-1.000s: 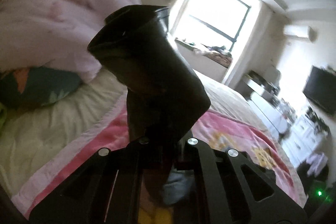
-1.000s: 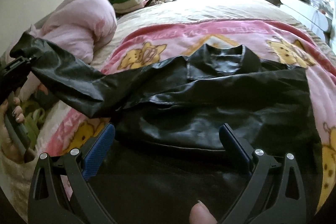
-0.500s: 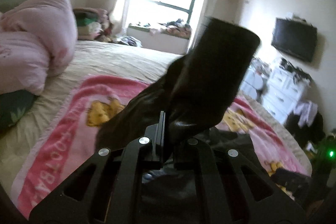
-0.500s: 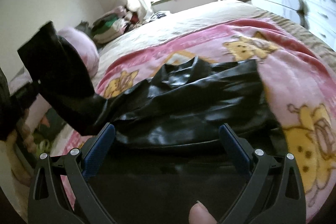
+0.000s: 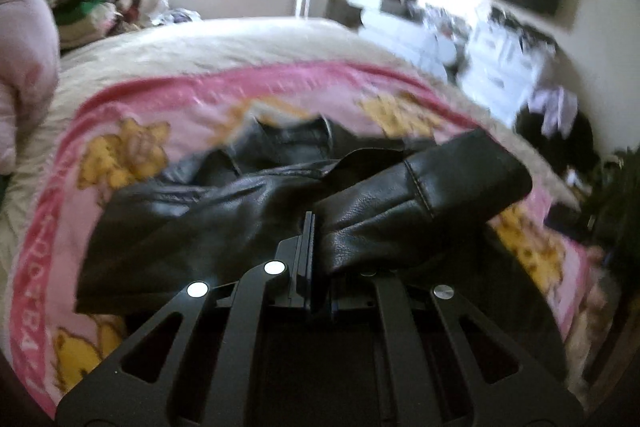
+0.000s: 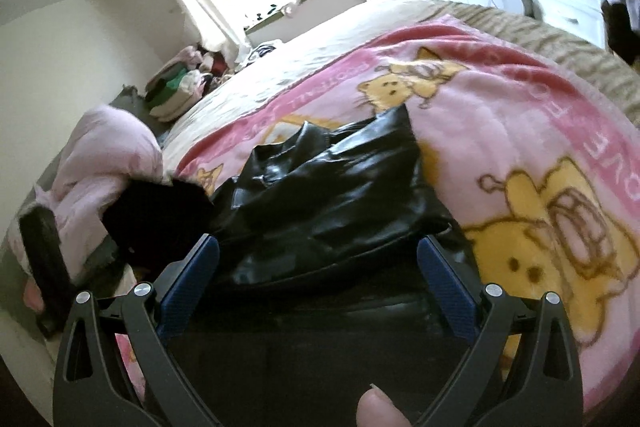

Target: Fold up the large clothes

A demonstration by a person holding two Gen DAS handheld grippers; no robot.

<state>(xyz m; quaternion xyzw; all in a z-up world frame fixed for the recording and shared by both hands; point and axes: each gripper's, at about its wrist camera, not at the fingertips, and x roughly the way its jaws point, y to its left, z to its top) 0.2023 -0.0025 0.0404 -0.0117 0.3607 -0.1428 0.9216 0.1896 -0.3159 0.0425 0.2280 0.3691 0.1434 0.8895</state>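
Two grippers: one at work, one idle, both over the bed [image 6: 360, 27].
Garment: black leather jacket [image 6: 332, 195] lies on the pink cartoon blanket [image 6: 520, 131], collar toward the window; spread flat there so the bed serves as folding surface.
Left gripper [image 5: 310, 227]: jaws pinched tight on the jacket's sleeve [image 5: 420, 203] near the cuff; the cuff end sticks out to the right beyond the jaws.
Why held so: gripping close to the cuff lets the whole sleeve be carried across the jacket body in one sweep — my reading, a sleeve-in fold.
Right gripper [image 6: 318, 267]: jaws wide, nothing between them; hovers over the jacket's near hem, likely ready to pin or smooth the body.
Thumb [image 6: 380, 407]: visible at the right gripper's base.
Pink duvet [image 6: 104, 155]: bunched at the bedside, clear of the jacket.
Risk: stiff leather may spring back once released.
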